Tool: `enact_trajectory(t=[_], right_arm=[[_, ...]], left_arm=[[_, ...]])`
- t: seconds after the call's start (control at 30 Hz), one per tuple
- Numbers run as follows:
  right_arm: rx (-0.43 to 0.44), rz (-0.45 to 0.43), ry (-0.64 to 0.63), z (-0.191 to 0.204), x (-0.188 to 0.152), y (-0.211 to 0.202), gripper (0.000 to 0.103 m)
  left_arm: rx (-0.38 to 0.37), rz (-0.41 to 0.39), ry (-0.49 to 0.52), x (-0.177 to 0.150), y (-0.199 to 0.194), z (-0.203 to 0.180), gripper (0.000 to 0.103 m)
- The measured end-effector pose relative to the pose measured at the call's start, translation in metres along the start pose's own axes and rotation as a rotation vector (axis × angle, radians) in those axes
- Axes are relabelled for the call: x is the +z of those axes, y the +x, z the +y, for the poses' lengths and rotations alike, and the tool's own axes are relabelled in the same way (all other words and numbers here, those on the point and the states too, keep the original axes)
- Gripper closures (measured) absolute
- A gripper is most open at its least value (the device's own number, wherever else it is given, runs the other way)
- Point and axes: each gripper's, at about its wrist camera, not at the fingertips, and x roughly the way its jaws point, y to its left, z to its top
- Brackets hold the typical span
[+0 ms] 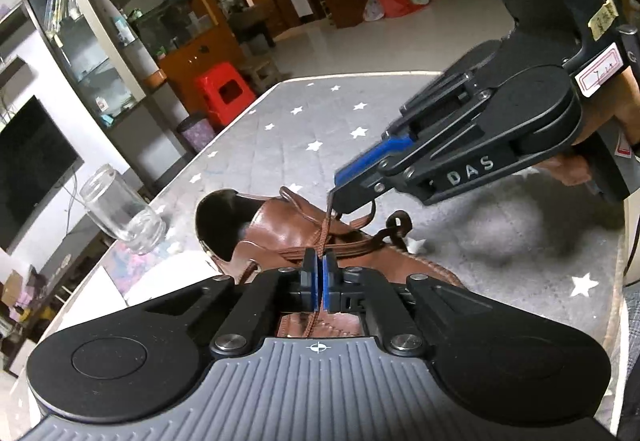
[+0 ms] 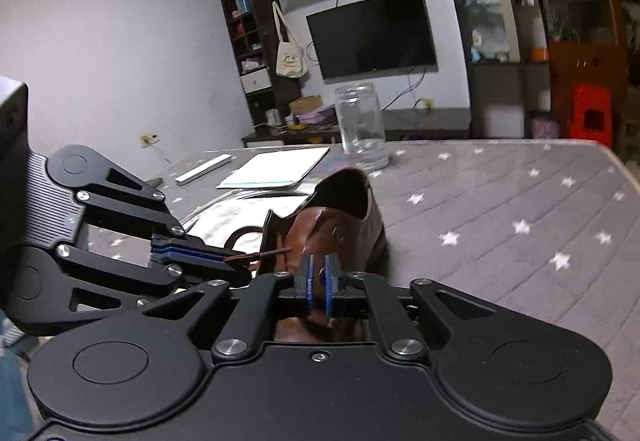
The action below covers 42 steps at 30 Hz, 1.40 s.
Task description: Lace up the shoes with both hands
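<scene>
A brown leather shoe (image 1: 280, 225) (image 2: 340, 229) lies on the star-patterned table cover (image 1: 320, 121), its opening towards the jar. My left gripper (image 1: 320, 265) (image 2: 240, 261) is shut on a brown lace (image 1: 326, 237) above the shoe's eyelets, and a short lace end sticks out past its tips in the right wrist view. My right gripper (image 1: 334, 197) (image 2: 319, 273) hovers just above the shoe. Its blue pads stand slightly apart with a lace strand rising between them, not pinched. A hand (image 1: 576, 165) holds its grip.
A glass jar (image 1: 124, 209) (image 2: 362, 125) stands on the table beyond the shoe's heel. A white pad (image 2: 276, 169) and a white bar (image 2: 204, 169) lie further back. A red stool (image 1: 224, 93) stands on the floor past the table's edge.
</scene>
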Motion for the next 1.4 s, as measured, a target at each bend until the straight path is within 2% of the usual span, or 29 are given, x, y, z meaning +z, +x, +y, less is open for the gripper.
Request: enact_trajectory(t=[0.03,0.2,0.33,0.4,0.63,0.87,1.0,1.2,1.4], right_arm=[[-0.011,-0.007,-0.019,0.003,0.001,0.001,0.078],[-0.06,-0.014,-0.135,0.018,0.0,0.011,0.076],[-0.073,-0.007,-0.178,0.025,-0.003,0.021,0.064],[-0.089,-0.006,-0.206,0.03,-0.004,0.026,0.063],[-0.16,0.01,-0.283,0.038,-0.006,0.038,0.063],[-0.19,0.006,-0.25,0.024,-0.004,0.031,0.063],[-0.194,0.006,-0.231,0.019,-0.004,0.026,0.059],[-0.202,0.009,-0.204,0.012,-0.006,0.021,0.058],[-0.196,0.01,-0.182,0.009,-0.008,0.018,0.058]], left_arm=[[0.015,0.007,0.005,0.001,0.001,0.001,0.1],[0.084,0.037,0.015,0.002,0.005,0.008,0.101],[0.109,0.029,-0.001,0.007,0.004,0.015,0.1],[0.118,0.02,0.001,0.011,0.004,0.017,0.1],[0.099,0.011,0.051,0.022,0.019,0.013,0.1],[0.076,0.037,0.076,0.018,0.042,0.017,0.1],[0.055,0.044,0.125,0.019,0.046,0.013,0.1],[0.016,0.055,0.252,0.015,0.051,0.01,0.1],[-0.051,0.049,0.34,0.01,0.054,0.012,0.1]])
